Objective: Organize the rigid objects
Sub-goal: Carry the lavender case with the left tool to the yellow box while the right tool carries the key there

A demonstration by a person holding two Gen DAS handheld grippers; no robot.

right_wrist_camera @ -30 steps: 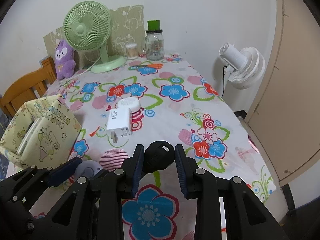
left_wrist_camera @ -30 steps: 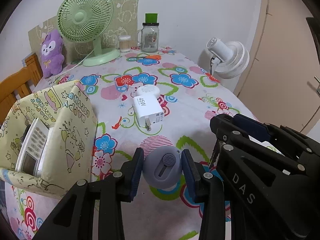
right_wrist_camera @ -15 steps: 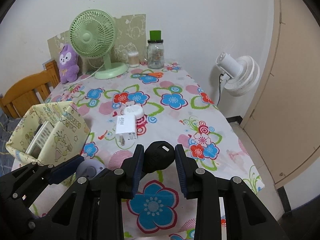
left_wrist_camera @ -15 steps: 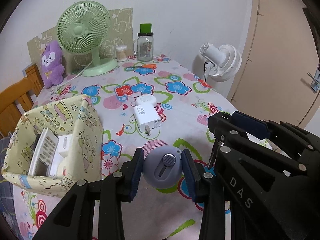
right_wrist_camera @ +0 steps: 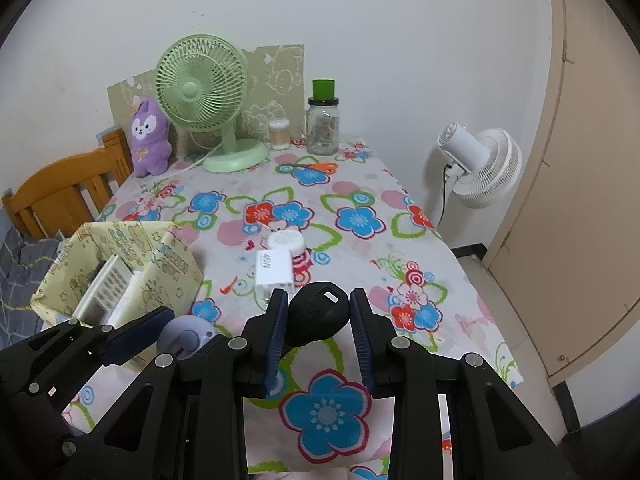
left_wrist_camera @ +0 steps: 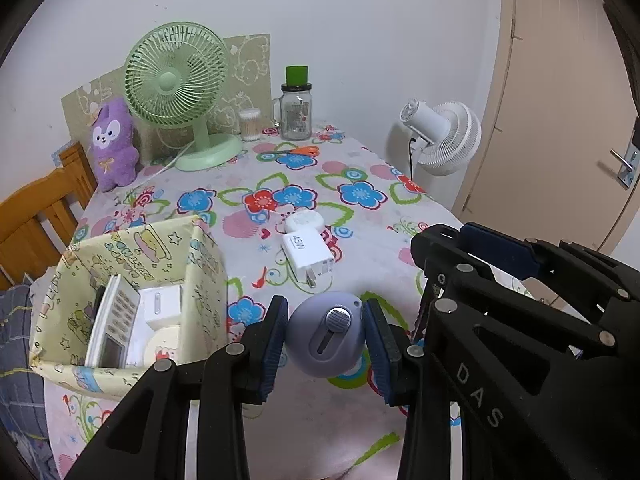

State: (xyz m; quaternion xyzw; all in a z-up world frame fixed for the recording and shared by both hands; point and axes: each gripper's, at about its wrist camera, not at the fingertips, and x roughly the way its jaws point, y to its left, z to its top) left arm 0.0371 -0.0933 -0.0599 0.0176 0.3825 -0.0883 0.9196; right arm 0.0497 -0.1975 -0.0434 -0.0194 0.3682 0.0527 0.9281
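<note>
My left gripper [left_wrist_camera: 325, 340] is shut on a round lavender gadget [left_wrist_camera: 326, 334] with a grey slider, held above the table's near edge; it also shows in the right wrist view [right_wrist_camera: 186, 338]. My right gripper [right_wrist_camera: 319, 322] is shut on a black rounded object [right_wrist_camera: 318, 314] with a small slot. A white 45W charger [left_wrist_camera: 307, 256] and a white round case [left_wrist_camera: 305, 222] lie mid-table. A yellow patterned fabric box [left_wrist_camera: 120, 304] at the left holds a white remote [left_wrist_camera: 114, 322] and white items.
A green desk fan [left_wrist_camera: 176, 80], purple plush [left_wrist_camera: 112, 142], glass jar with green lid [left_wrist_camera: 296, 110], cotton swab pot [left_wrist_camera: 249, 124] and orange scissors [left_wrist_camera: 298, 152] sit at the back. A white floor fan [left_wrist_camera: 444, 136] and door stand right. A wooden chair [left_wrist_camera: 36, 216] is left.
Both grippers have risen and drawn back from the table, each still holding its object. More of the box's inside and the table's near edge now show.
</note>
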